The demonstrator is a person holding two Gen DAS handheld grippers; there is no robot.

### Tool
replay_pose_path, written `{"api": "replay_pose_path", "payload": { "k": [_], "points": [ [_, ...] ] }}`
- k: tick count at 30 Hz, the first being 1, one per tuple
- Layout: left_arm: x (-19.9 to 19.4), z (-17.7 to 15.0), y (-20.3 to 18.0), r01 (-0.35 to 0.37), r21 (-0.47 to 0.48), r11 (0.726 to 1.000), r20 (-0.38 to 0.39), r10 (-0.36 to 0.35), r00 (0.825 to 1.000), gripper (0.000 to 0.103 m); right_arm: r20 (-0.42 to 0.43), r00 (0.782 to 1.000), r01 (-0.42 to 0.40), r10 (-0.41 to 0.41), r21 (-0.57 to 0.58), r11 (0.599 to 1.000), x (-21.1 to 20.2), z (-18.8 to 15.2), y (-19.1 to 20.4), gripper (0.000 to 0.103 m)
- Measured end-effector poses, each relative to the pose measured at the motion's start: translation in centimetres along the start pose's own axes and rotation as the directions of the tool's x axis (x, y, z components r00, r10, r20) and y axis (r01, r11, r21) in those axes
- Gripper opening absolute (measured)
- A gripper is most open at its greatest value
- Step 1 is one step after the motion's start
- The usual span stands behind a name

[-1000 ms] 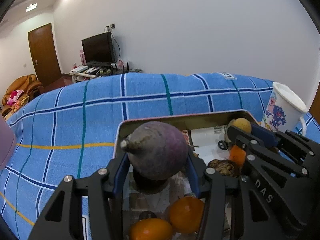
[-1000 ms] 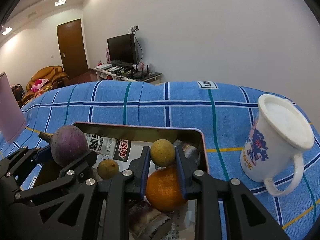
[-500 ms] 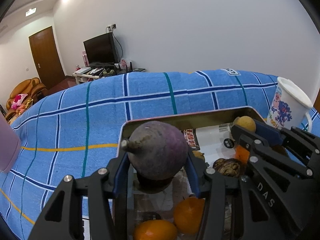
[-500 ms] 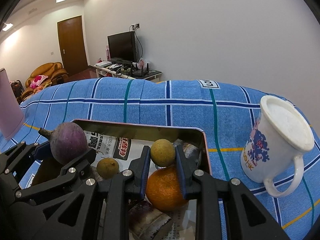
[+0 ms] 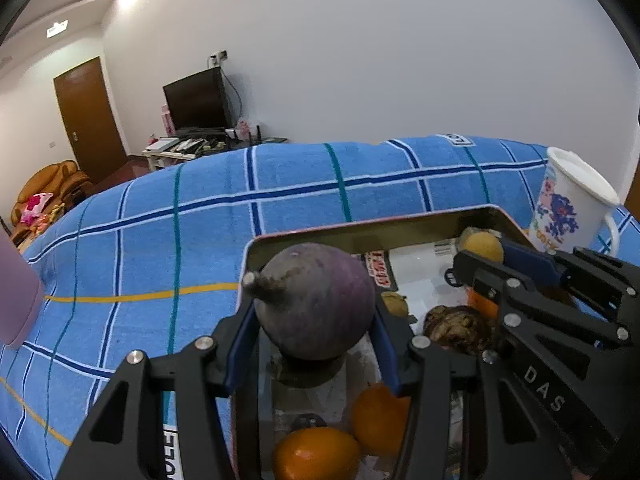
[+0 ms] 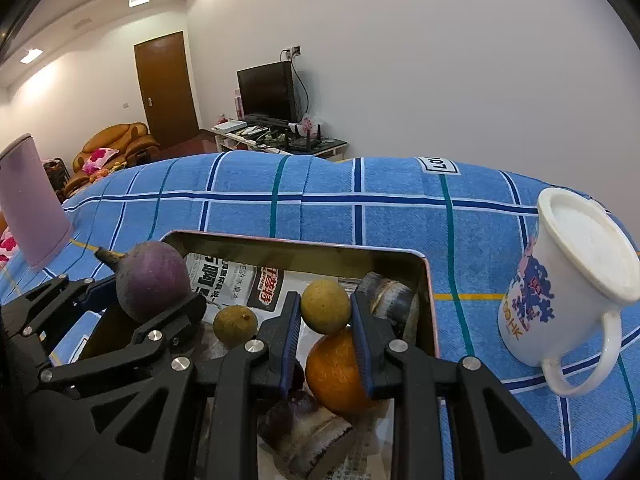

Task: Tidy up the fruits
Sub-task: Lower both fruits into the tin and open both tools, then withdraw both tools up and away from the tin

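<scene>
- Fruits are up in both tools: the left gripper (image 5: 316, 320) pinches a purple fruit (image 5: 316, 300) between its blue pads, and the right gripper (image 6: 325, 320) clamps a small yellow-green fruit (image 6: 325, 306).
- Both hang over the metal tin (image 6: 304, 250), which sits on the blue checked cloth (image 6: 360, 200).
- Purple one is round and wide, held near its middle; I reckon a slack squeeze lets it roll out towards 6 o'clock onto the oranges (image 5: 344, 432) below.
- Small one sits right at the fingertips, an orange (image 6: 336, 372) just under it; a nudge there could pop it free.
- Tools are near each other; a clash looks possible.
- White mug (image 6: 568, 276) stands at 3 o'clock of the tin; a wide swing could tip it.
</scene>
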State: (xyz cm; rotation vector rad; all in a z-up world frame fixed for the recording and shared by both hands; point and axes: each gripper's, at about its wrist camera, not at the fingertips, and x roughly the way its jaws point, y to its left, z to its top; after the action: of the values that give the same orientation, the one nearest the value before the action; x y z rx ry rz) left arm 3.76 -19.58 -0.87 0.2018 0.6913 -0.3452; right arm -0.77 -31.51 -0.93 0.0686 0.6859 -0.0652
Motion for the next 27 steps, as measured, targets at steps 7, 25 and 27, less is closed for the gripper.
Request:
{"api": "replay_pose_path", "payload": {
  "k": [7,25,27],
  "points": [
    [-3.2,0.1,-0.4,-0.094,0.030,0.995,0.174,0.088,0.981,0.093,0.049,0.996,-0.081,0.078,0.056,0.995,-1.8,-0.3,-1.8,0.027],
    [-6.6,-0.8,1.7,-0.119,-0.084,0.989,0.305,0.139,0.942,0.103,0.190,0.961,-0.234,0.201,0.169,0.957,-4.7,-1.7,-2.5,0.042],
    [-6.7,-0.9,1.7,-0.160,-0.093,0.983,0.328,0.182,0.927,0.103,0.256,0.957,-0.174,0.136,0.136,0.975,-5.9,-1.9,-1.8,0.043]
  ]
}}
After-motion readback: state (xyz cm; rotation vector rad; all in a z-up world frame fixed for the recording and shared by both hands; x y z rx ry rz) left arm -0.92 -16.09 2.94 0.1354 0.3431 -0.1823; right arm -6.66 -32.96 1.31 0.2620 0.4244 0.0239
